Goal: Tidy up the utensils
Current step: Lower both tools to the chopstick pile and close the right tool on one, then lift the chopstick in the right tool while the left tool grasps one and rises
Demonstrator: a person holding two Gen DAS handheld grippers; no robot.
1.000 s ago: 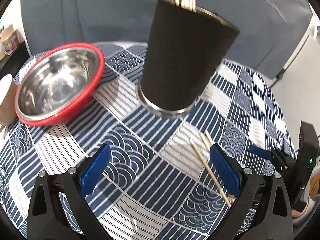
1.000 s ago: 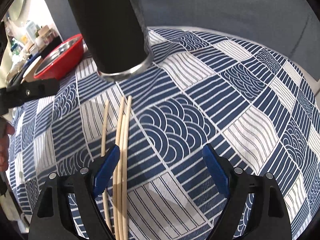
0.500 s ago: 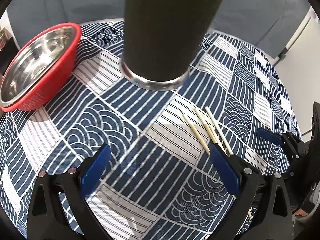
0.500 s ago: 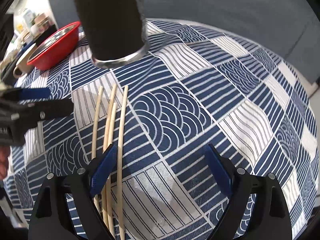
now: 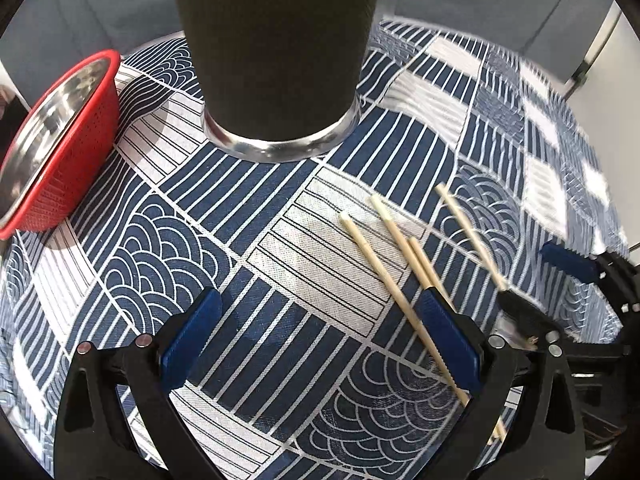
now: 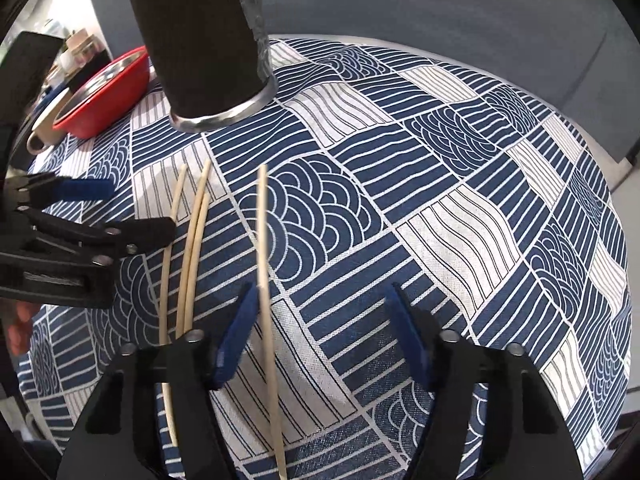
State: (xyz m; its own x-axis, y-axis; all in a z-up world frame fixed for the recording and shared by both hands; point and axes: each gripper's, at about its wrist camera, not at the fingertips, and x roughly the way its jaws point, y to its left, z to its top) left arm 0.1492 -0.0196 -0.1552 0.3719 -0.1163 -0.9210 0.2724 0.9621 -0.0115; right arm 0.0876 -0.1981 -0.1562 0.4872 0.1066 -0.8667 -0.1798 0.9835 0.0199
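On the blue-and-white patterned cloth (image 6: 440,184) lie four pale chopsticks. Three of them (image 6: 188,248) run side by side to the left of the right gripper (image 6: 320,320); the fourth chopstick (image 6: 264,264) lies apart from them, passing between that gripper's blue pads close against the left pad (image 6: 236,336). Its jaws are closing around the stick, and the far pad stands clear of it, so nothing is clamped.

From the left wrist view the same sticks (image 5: 384,264) reach under the right-hand pad of the left gripper (image 5: 320,328), whose jaws stand wide apart over bare cloth with nothing between them. That gripper shows in the right wrist view just left of the three sticks, its black finger (image 6: 132,232) touching or nearly touching the outermost one.

Beyond the chopsticks stands a black cup (image 5: 276,52) with a metal base ring, upright on the cloth. Left of it sits a red bowl (image 5: 52,148) with a steel inside, and beside that a beige mug (image 6: 44,128).
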